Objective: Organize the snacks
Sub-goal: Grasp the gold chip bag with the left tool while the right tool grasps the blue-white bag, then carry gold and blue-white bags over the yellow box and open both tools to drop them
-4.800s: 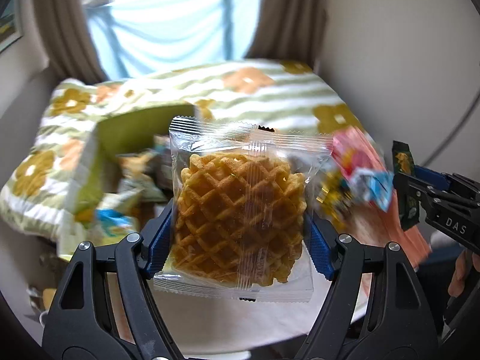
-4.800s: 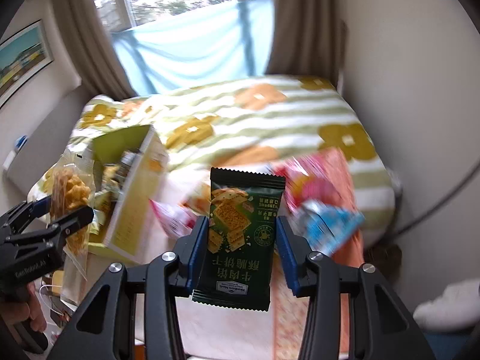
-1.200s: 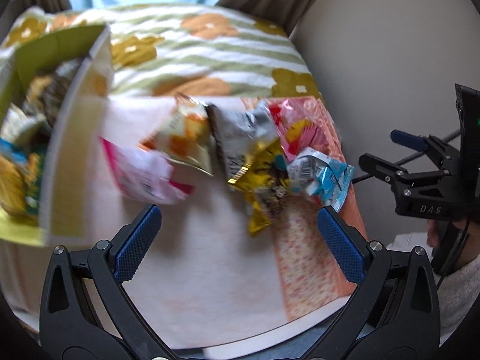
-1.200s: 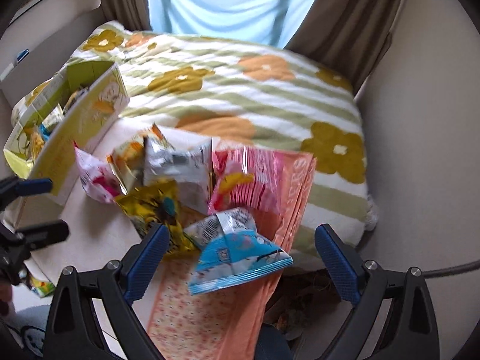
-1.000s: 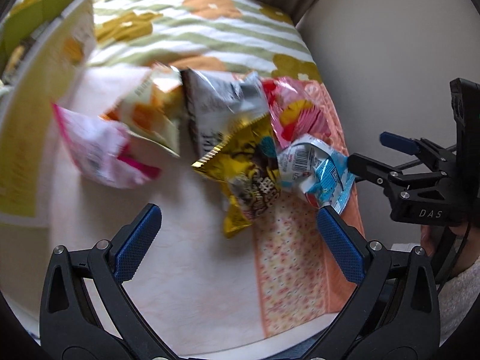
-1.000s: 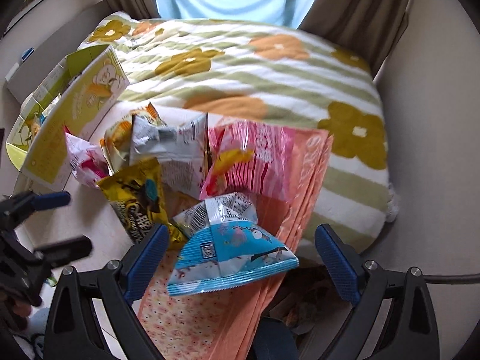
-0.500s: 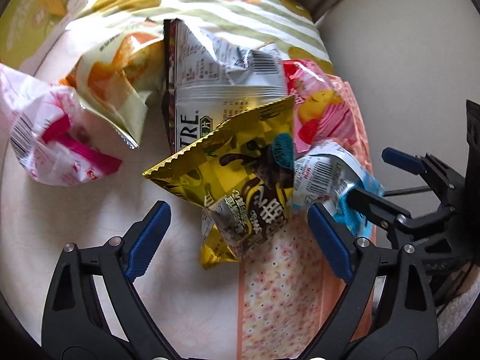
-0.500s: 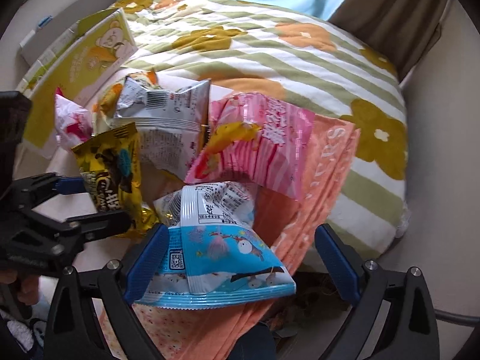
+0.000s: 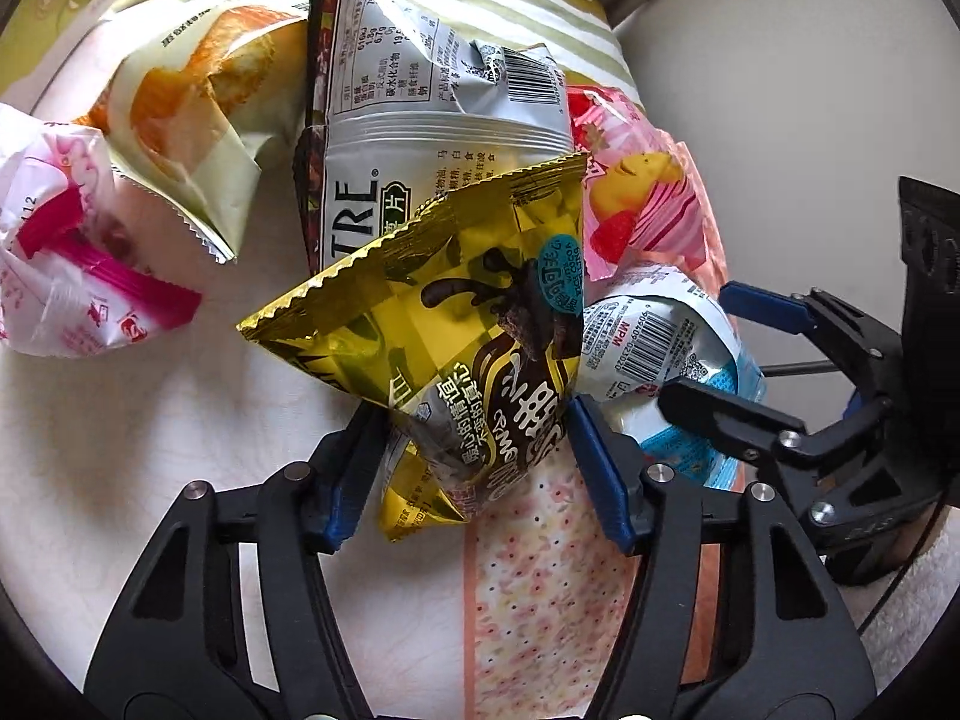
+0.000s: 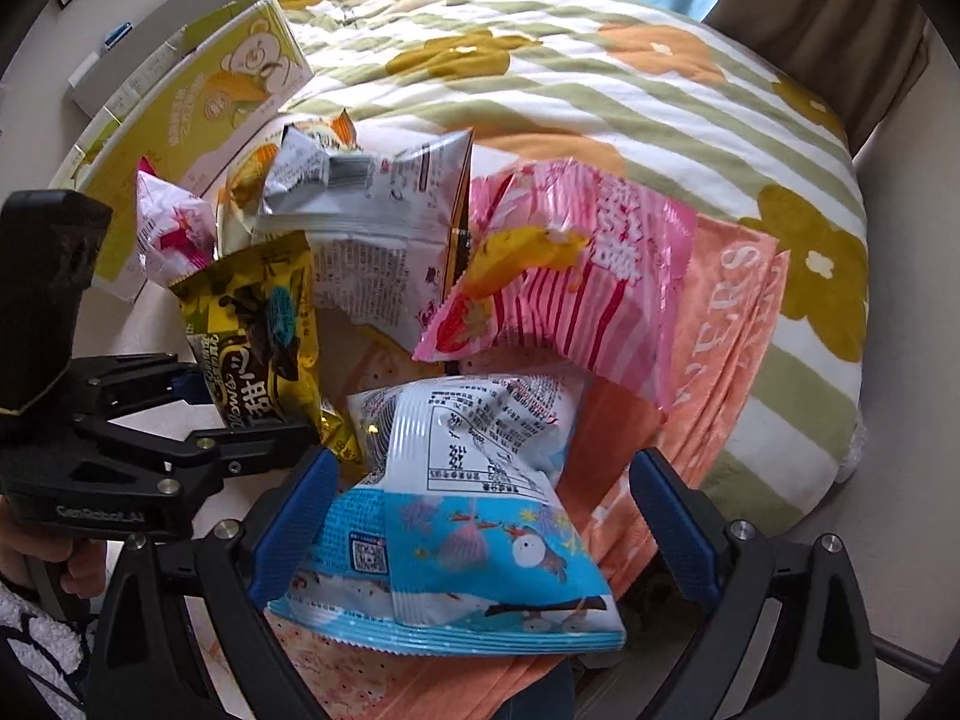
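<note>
**Snack pile approached from both sides**

Packets are heaped together on the pale cloth, overlapping, so each must be taken by a free corner. The yellow chocolate packet [image 9: 456,324] leans over the grey packet [image 9: 420,108], and its lower end is pinched between the narrowed jaws of the left gripper [image 9: 474,468] — a grip low on the bag, probably chosen because that end sticks clear of the heap. The blue-and-white packet [image 10: 456,516] lies on the orange towel [image 10: 720,324], just beside the yellow one, and is straddled by the right gripper [image 10: 480,516], whose jaws are spread wide and not yet pressed on it. A pink striped packet [image 10: 576,276] rests behind, a pink-and-white one [image 9: 54,252] and an orange pastry packet [image 9: 198,78] to the left. The yellow-green carton [image 10: 228,90] stands at the far left — seemingly the destination for sorted snacks.
</note>
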### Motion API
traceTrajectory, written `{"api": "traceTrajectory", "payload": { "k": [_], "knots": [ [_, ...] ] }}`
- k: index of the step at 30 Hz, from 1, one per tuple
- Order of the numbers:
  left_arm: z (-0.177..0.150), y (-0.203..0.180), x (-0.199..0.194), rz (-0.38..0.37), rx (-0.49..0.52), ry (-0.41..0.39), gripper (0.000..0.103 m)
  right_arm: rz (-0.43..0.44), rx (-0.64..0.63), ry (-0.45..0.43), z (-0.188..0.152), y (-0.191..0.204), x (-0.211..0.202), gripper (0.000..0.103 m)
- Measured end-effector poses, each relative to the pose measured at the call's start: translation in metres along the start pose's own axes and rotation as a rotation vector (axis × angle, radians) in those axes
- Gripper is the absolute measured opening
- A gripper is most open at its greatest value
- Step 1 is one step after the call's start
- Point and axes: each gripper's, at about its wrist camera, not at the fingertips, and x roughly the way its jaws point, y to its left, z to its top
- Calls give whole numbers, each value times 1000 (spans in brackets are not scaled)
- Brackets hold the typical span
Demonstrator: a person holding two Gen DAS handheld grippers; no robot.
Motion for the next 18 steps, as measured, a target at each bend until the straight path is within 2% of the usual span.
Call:
{"api": "traceTrajectory", "payload": {
  "k": [10, 17, 18],
  "knots": [
    [-4, -5, -16, 49, 62, -15, 55, -1, 15, 34, 1, 1, 10, 97],
    [-8, -2, -26, 64, 62, -21, 53, -30, 45, 57, 0, 4, 18, 96],
    [-8, -1, -28, 65, 60, -24, 53, -33, 45, 57, 0, 6, 19, 90]
  ]
}}
